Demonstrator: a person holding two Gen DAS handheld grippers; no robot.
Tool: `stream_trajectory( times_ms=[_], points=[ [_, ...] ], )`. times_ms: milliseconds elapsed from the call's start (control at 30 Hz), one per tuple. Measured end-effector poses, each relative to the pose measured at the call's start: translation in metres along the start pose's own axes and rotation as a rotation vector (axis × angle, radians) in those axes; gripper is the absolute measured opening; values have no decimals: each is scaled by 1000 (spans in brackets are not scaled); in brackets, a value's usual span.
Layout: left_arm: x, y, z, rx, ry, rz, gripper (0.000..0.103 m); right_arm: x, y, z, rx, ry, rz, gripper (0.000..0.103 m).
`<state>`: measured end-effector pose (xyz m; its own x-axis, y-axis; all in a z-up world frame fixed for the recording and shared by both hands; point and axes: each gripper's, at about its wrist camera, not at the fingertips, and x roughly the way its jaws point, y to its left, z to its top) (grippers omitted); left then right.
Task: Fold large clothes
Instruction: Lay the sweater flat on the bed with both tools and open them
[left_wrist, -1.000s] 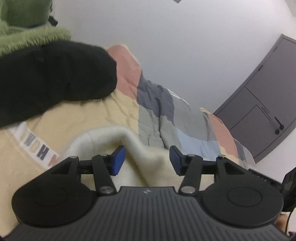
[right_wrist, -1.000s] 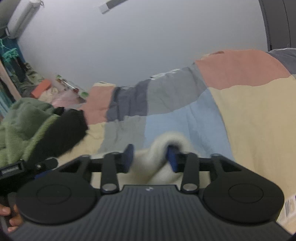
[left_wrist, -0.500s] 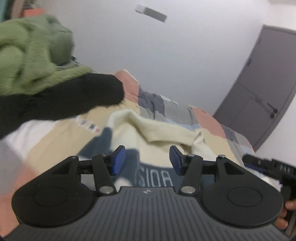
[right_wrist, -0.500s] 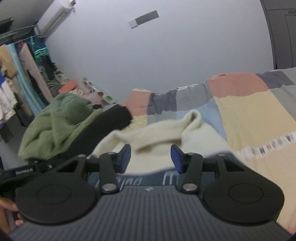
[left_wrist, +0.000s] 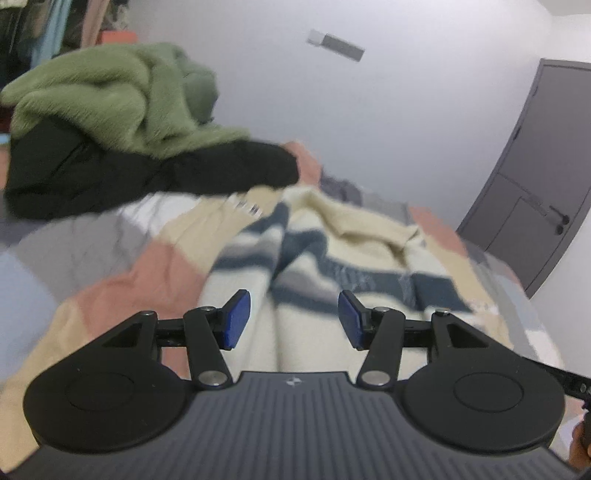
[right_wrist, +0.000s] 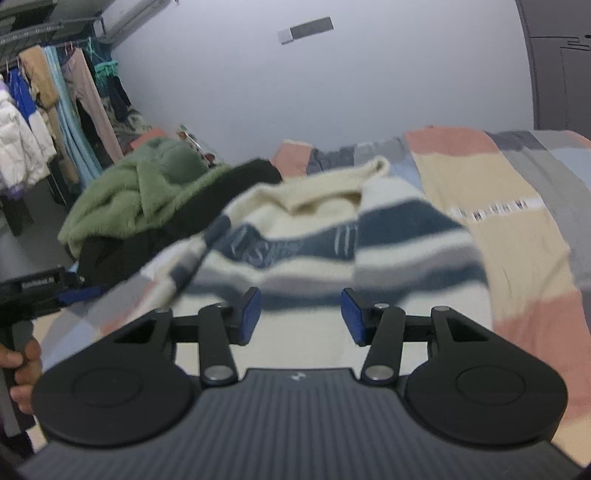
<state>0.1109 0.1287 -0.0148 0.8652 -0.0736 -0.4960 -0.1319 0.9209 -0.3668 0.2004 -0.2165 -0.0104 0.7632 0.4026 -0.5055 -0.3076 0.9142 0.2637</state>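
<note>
A cream sweater with navy and grey stripes (left_wrist: 332, 258) lies spread on the patchwork bed, collar toward the far wall; it also shows in the right wrist view (right_wrist: 332, 236). My left gripper (left_wrist: 291, 319) is open and empty, above the sweater's near part. My right gripper (right_wrist: 300, 315) is open and empty, also above the sweater's near part. The left gripper's body (right_wrist: 37, 291) shows at the left edge of the right wrist view, held by a hand.
A pile of green fleece (left_wrist: 110, 99) over black clothing (left_wrist: 147, 177) lies on the bed's far left. The patchwork bedcover (right_wrist: 517, 236) lies under the sweater. A clothes rack (right_wrist: 55, 110) stands at the left, a grey door (left_wrist: 535, 177) at the right.
Both grippers have let go of the sweater and drawn back and up from its collar end. The sweater now lies spread out, stripes showing. Both jaws stay open.
</note>
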Motion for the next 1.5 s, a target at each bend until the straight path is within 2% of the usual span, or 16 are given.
stream_trajectory(
  times_ms=[133,200,267,467,667,700,767,800,867,900,967,1067,1133,1200,1333,1500],
  points=[
    [5,6,-26,-10,61,42,59,-7,8,-30,-15,55,-39,51],
    [9,9,-31,-21,101,49,59,-8,9,-41,-15,60,-47,59],
    [10,11,-31,-21,90,56,59,-5,7,-49,-2,72,-30,65],
    [16,29,-28,-70,76,109,59,17,8,-66,-77,135,-94,65],
    [45,39,-37,-56,178,158,59,42,8,-82,-187,218,-201,63],
    [50,37,-40,-35,192,168,59,44,10,-85,-215,230,-209,62],
    [56,32,-45,16,199,196,59,44,13,-87,-258,234,-246,40],
    [58,29,-47,42,197,206,58,43,12,-87,-260,232,-266,36],
    [61,28,-51,72,199,227,57,37,4,-82,-215,224,-272,20],
    [62,29,-52,74,202,238,55,34,-1,-80,-190,218,-272,19],
    [63,33,-52,67,201,262,36,26,-8,-76,-142,199,-272,11],
    [62,42,-47,32,197,272,17,11,-14,-66,-122,143,-311,10],
    [61,45,-41,35,205,265,11,1,-22,-56,-105,112,-322,9],
    [56,47,-30,46,204,274,9,-8,-33,-40,-88,83,-339,9],
    [41,61,7,35,144,316,8,-27,-68,-3,-37,32,-360,9],
    [41,98,69,11,94,411,8,-39,-123,52,-39,-24,-444,9]
  ],
)
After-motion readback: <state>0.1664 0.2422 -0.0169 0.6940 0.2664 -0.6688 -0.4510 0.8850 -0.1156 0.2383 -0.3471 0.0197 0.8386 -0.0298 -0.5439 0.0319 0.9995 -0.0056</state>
